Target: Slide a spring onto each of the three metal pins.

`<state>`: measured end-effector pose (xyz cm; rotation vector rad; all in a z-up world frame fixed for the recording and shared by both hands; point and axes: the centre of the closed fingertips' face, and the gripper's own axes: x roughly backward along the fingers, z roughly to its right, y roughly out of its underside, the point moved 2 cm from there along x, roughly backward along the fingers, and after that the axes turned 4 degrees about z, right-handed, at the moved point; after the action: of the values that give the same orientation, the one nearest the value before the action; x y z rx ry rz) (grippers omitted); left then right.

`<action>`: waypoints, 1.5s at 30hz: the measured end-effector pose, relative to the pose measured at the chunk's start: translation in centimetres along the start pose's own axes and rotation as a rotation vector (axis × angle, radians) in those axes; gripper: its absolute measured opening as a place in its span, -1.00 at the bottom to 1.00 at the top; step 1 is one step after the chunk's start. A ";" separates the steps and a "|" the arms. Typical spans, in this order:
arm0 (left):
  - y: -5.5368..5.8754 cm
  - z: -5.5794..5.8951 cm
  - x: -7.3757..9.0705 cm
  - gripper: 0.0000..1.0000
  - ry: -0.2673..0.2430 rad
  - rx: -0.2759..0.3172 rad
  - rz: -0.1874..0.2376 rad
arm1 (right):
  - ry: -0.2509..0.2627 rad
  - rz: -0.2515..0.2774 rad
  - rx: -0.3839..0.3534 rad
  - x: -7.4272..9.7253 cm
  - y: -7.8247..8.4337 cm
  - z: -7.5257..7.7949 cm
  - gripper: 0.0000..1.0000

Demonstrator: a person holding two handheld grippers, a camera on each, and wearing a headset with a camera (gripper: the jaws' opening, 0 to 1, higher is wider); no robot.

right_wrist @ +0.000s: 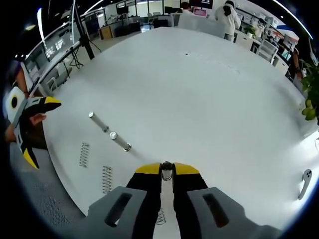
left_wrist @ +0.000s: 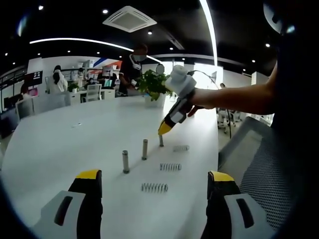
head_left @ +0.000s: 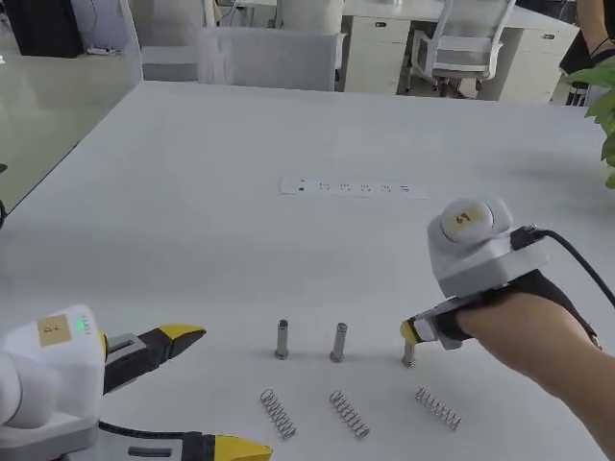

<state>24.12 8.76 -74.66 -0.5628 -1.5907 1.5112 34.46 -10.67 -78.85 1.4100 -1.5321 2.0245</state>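
Three short metal pins stand upright in a row on the white table: left pin (head_left: pixel 282 339), middle pin (head_left: pixel 338 342), right pin (head_left: pixel 408 357). Three springs lie in front of them: left spring (head_left: pixel 278 413), middle spring (head_left: pixel 349 413), right spring (head_left: pixel 438 407). My right gripper (head_left: pixel 411 333) is shut on the top of the right pin (right_wrist: pixel 166 171). My left gripper (head_left: pixel 221 389) is open at the near left, apart from the pins, nothing between its yellow tips. In the left gripper view the pins (left_wrist: pixel 144 149) and springs (left_wrist: pixel 154 187) lie ahead of the left gripper (left_wrist: pixel 154 177).
A white power strip (head_left: pixel 352 187) lies flat at the table's middle. Green plant leaves (head_left: pixel 605 106) reach in at the right edge. Office chairs (head_left: pixel 461 43) and desks stand beyond the far edge. People stand in the background.
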 end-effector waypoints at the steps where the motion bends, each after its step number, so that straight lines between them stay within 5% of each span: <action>1: 0.0 0.0 0.0 0.69 0.000 0.001 0.000 | 0.000 0.001 0.000 0.0 0.0 0.0 -0.90; 18: -0.1 0.1 0.1 0.68 -0.001 0.000 0.000 | -0.014 0.058 0.045 0.0 0.1 -0.6 -0.90; 45: 0.2 0.3 -0.1 0.68 0.005 0.002 -0.005 | -0.028 0.070 0.069 0.2 0.0 -0.7 -0.81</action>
<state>23.90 8.57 -74.84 -0.5610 -1.5856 1.5063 34.04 -10.12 -78.69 1.4348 -1.5574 2.1261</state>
